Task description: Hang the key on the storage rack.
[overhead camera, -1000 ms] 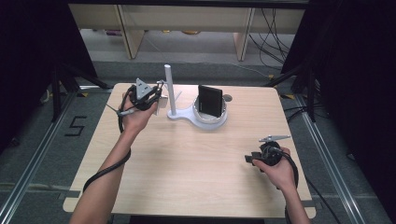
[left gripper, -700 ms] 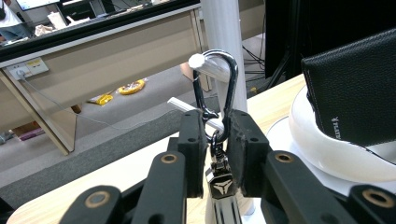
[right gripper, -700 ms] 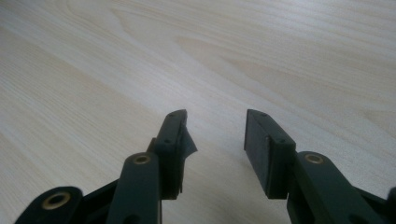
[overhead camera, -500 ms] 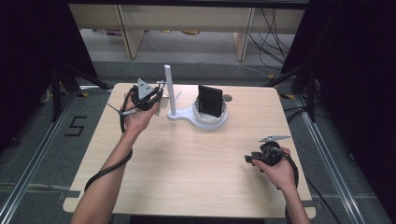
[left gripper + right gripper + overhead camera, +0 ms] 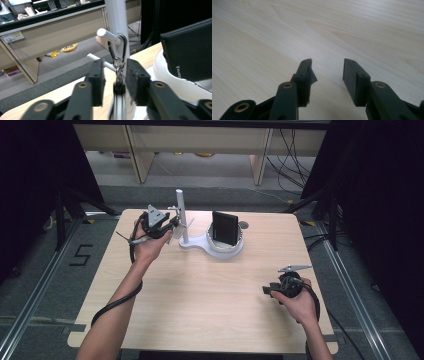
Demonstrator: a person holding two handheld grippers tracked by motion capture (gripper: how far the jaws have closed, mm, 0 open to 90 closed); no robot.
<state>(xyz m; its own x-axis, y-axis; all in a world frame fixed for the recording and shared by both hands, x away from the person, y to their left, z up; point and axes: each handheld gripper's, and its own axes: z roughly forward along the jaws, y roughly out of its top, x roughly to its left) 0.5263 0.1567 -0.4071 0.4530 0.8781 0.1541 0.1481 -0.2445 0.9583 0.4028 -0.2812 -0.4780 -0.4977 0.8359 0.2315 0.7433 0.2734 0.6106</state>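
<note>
Pale wood grain covers the table [image 5: 200, 300], with dark curtains at both sides and a grey floor beyond. Near the far edge stands a white stand [image 5: 202, 242] with an upright post [image 5: 180, 215] and a round dish [image 5: 227, 249] that holds a black wallet [image 5: 224, 228] on edge. The left gripper [image 5: 170, 226] sits at the post, and its jaws have just been opening: in the left gripper view they stand apart on either side of a key ring [image 5: 118, 72] whose metal carabiner [image 5: 119, 48] is hooked over a white peg [image 5: 108, 36] on the post, and the pads no longer press on it. The ring therefore seems to hang by itself, so hanging it up looks done, and a clean pull back is what remains. The right gripper [image 5: 270, 290] rests low over the near right of the table, well apart from the stand, its jaws parted with nothing between them.
</note>
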